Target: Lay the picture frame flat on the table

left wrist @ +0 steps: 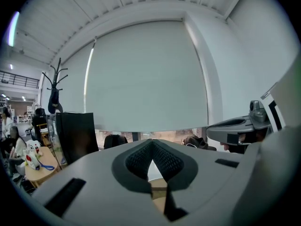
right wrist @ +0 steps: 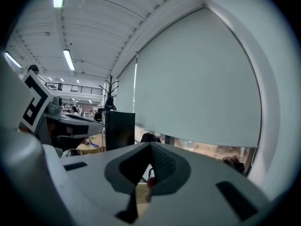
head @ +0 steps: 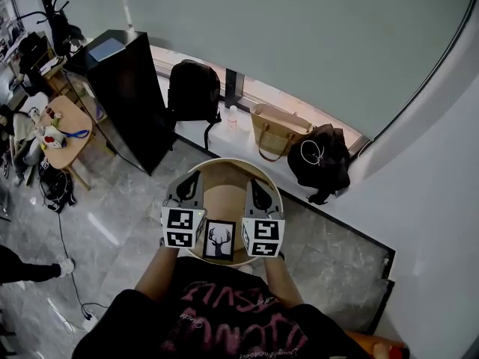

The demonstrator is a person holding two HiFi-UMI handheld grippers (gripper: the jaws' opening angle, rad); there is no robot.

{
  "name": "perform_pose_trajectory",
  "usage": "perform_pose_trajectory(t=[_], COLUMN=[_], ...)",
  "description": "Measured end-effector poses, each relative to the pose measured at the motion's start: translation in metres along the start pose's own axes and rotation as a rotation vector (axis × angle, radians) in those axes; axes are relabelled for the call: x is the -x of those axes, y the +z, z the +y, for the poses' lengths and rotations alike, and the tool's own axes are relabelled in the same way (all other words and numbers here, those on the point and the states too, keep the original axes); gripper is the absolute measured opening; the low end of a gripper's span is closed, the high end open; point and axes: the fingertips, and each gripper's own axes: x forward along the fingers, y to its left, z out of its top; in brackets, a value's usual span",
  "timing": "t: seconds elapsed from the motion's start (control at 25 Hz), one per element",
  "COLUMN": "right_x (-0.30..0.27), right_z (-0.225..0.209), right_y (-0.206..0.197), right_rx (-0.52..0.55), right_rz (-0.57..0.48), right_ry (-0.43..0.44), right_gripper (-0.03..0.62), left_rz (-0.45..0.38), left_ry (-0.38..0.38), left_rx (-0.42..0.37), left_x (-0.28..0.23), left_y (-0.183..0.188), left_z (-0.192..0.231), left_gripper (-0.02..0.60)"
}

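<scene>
A small black picture frame [head: 218,240] with a white deer print is at the near edge of the round wooden table [head: 224,197], between the marker cubes of my two grippers. I cannot tell whether it stands or leans. My left gripper [head: 190,182] is held over the table's left part, tips together, nothing in it. My right gripper [head: 259,190] is over the right part, also shut and holding nothing. In the left gripper view the left gripper [left wrist: 151,143] points out at the window blind; the right gripper [right wrist: 150,147] does the same in its own view. Neither gripper view shows the frame.
A tall black cabinet [head: 123,96] stands at the left. On the window ledge behind the table sit a black backpack [head: 193,88], a woven bag [head: 278,129] and a black bag [head: 322,159]. A small wooden side table [head: 66,124] with toys is far left.
</scene>
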Motion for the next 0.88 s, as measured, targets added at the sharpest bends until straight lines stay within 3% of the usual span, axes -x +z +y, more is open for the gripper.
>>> perform_pose_trajectory(t=[0.88], right_x=[0.0014], right_z=[-0.0027], right_y=[-0.0002], right_rx=[0.018], right_rz=[-0.009], right_ry=[0.028], right_gripper=[0.02], left_rz=[-0.001], left_ry=[0.036], left_rx=[-0.011], left_x=[0.0016], left_y=[-0.0006], left_z=[0.0025], left_gripper=[0.011])
